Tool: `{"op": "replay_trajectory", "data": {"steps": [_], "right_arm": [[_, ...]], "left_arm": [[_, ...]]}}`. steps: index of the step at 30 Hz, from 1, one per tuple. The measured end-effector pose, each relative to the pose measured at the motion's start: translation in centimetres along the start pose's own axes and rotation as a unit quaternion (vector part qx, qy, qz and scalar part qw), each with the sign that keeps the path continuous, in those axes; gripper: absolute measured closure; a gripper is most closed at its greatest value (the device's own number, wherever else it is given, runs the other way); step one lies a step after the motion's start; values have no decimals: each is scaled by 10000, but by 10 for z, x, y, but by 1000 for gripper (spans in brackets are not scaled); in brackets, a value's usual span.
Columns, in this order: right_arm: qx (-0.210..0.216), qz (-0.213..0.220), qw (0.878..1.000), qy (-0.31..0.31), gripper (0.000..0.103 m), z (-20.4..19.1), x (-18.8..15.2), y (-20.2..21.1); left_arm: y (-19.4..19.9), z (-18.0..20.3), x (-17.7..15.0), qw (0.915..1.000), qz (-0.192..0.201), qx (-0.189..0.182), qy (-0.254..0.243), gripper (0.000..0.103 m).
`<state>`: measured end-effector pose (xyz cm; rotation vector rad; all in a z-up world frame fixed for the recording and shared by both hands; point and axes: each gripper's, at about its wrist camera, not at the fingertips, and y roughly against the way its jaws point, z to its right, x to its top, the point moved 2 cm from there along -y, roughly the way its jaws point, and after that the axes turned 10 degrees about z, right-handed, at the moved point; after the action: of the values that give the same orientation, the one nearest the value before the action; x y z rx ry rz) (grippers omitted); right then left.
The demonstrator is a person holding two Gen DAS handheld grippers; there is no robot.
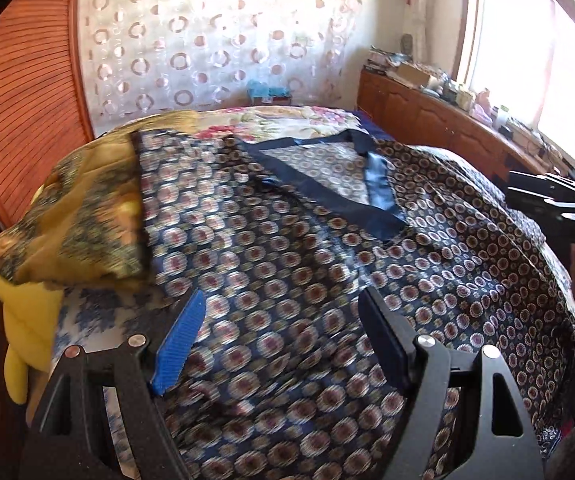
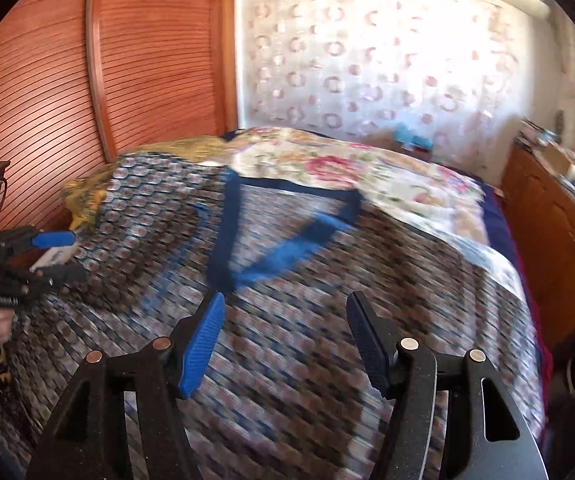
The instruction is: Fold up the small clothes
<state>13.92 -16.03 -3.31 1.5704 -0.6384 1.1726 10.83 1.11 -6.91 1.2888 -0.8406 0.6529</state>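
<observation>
Garment (image 1: 287, 280) spread flat on bed (image 1: 287, 118) | left tool (image 1: 283, 336), right tool (image 2: 283, 344): both agape, empty | advice: pinch one layer at matching edges, lift together.

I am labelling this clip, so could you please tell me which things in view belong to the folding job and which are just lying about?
Belongs to the job:
patterned garment, spread flat on the bed
left gripper, open above it
right gripper, open above it

Just lying about:
yellow quilt
floral bedspread
cabinet with clutter on top
curtain
</observation>
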Motion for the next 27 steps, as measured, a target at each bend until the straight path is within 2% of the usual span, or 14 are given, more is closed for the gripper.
{"op": "replay_trajectory", "data": {"steps": [7, 13, 22, 27], "right_arm": [[-795, -212, 9947, -619, 37, 78, -46, 43], [-1331, -360, 9855, -987, 37, 119, -78, 70], [-1578, -491, 9770, -1346, 37, 143, -92, 87], [-1570, -597, 9741, -1516, 37, 157, -92, 89]], "left_arm": [[-25, 26, 4, 9993, -206, -87, -299, 24], [-41, 36, 2, 9983, -409, -99, -415, 24], [-63, 44, -12, 9949, -821, -102, -576, 23], [-61, 43, -12, 9955, -777, -140, -516, 23]]}}
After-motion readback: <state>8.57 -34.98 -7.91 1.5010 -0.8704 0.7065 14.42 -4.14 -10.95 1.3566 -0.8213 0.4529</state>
